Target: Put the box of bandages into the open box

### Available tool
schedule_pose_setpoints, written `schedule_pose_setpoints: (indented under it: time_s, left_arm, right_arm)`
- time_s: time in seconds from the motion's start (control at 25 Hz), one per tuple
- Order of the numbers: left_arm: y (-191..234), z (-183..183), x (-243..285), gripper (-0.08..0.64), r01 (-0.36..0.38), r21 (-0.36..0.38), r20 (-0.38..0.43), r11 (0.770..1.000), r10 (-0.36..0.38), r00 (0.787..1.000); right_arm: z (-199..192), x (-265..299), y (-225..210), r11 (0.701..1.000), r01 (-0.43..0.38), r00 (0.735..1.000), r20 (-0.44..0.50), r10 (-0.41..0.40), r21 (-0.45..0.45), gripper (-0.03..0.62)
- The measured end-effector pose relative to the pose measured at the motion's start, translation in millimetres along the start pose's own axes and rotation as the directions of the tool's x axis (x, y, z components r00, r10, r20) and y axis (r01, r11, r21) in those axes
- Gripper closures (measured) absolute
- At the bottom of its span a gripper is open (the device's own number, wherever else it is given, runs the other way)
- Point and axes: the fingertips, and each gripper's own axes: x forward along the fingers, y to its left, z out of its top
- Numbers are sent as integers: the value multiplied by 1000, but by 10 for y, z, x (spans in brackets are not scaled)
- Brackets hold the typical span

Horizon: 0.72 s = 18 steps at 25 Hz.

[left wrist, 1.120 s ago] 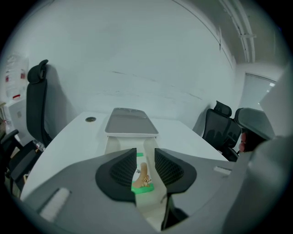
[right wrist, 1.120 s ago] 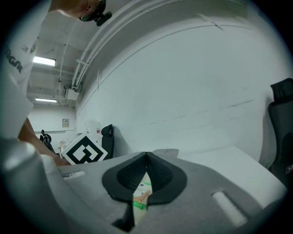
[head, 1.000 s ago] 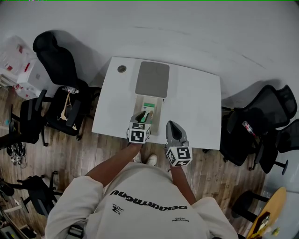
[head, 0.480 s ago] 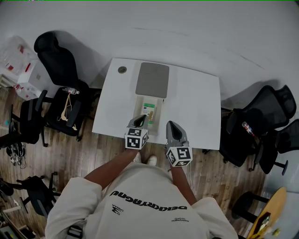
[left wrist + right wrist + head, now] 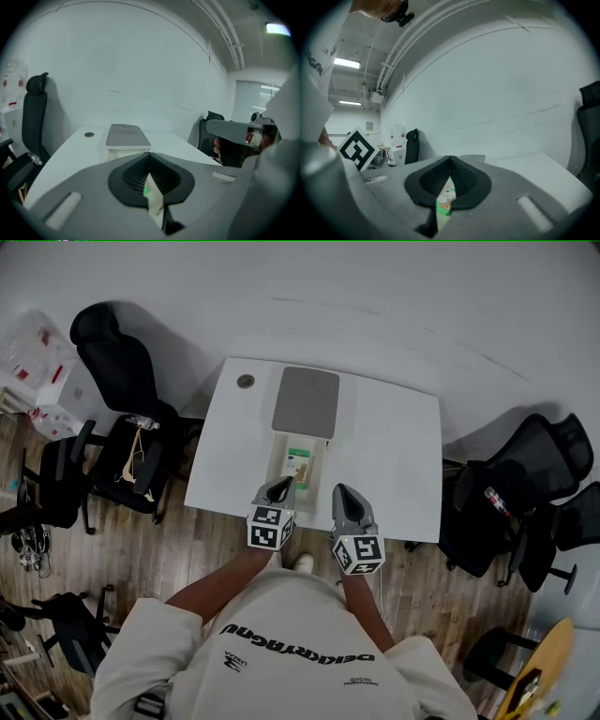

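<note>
Office: black swivel chairs (image 5: 117,371), white desk (image 5: 394,456), wood floor (image 5: 187,554).

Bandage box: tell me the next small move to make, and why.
Probably draw the left gripper back level with the right gripper and rest there. The bandage box already lies inside the open box, and both grippers' jaws are shut and empty, so nothing seems left to place.

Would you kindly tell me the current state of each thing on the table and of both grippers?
White rectangular box with grey lid: open, lid swung back.
Green-and-white bandage box: lying inside the open box.
Left gripper: shut, empty.
Right gripper: shut, empty.
</note>
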Motion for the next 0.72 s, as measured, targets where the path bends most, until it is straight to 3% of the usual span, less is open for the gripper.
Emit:
schedule_pose_setpoints:
  time_s: [0.48, 0.72]
  left_arm:
    - [-85, 56, -129, 563, 23, 126, 81, 992, -34, 996]
    - [-107, 57, -202, 563, 20, 144, 110, 989, -36, 993]
  right_arm:
    - [-28, -29, -5, 1000, -3, 1000, -5, 3, 4, 595]
    - [-56, -41, -8, 1000, -4, 1000, -11, 4, 0, 595]
